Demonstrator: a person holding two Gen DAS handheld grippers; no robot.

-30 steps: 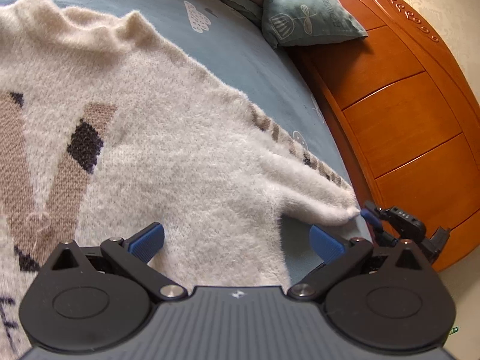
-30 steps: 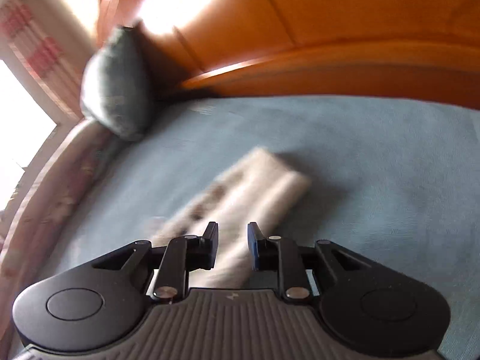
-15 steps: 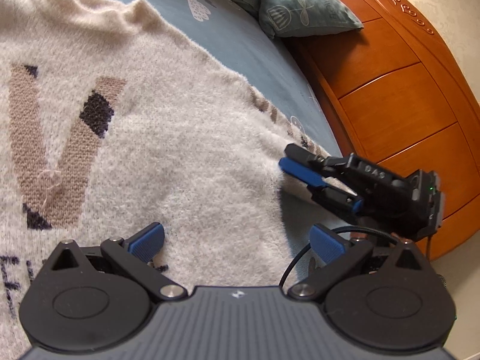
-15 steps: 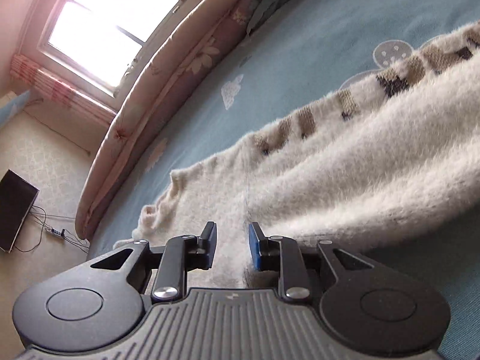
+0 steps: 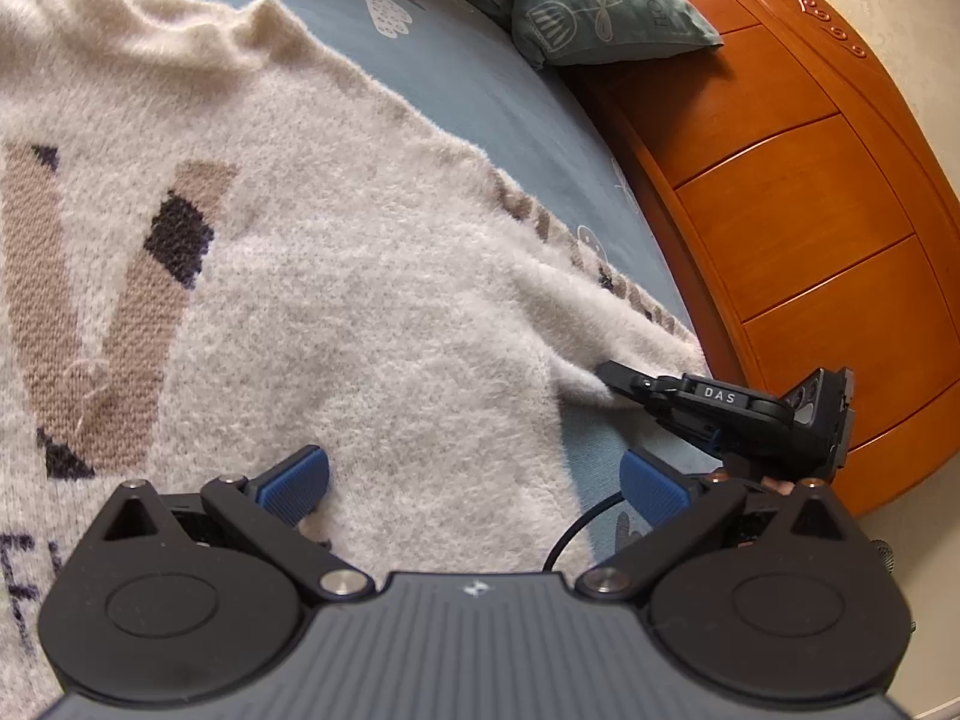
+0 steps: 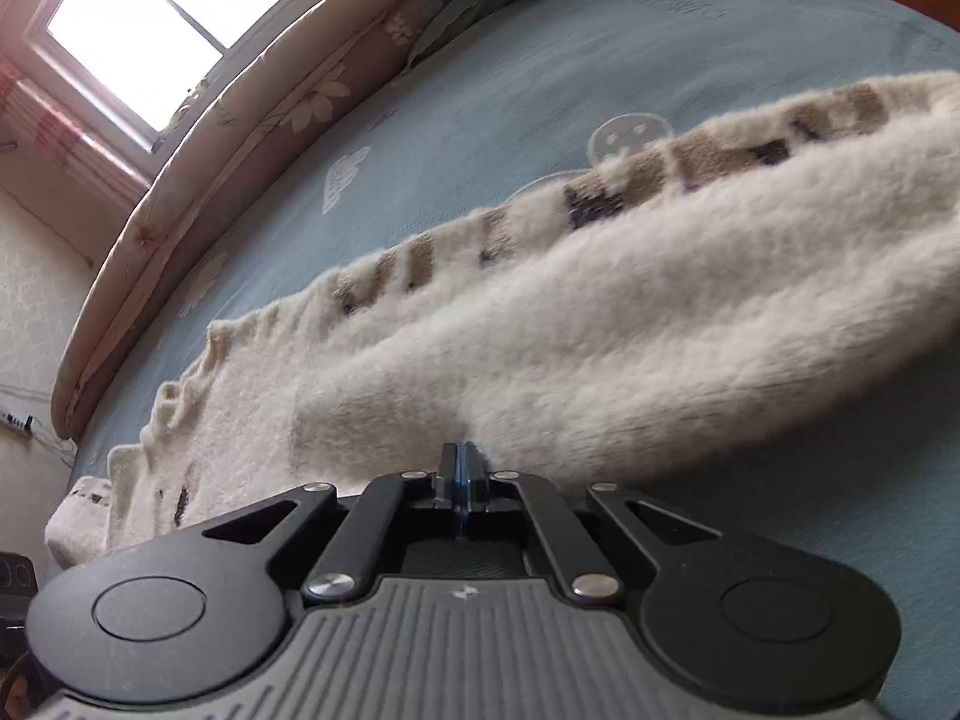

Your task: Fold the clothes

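Cream fuzzy sweater spread flat on blue bedsheet | right gripper "DAS" on its body, jaws just closed, pinching sleeve edge at right | left gripper fingers spread wide above near sweater body, holding nothing | far pillow reads "FLOWERS"
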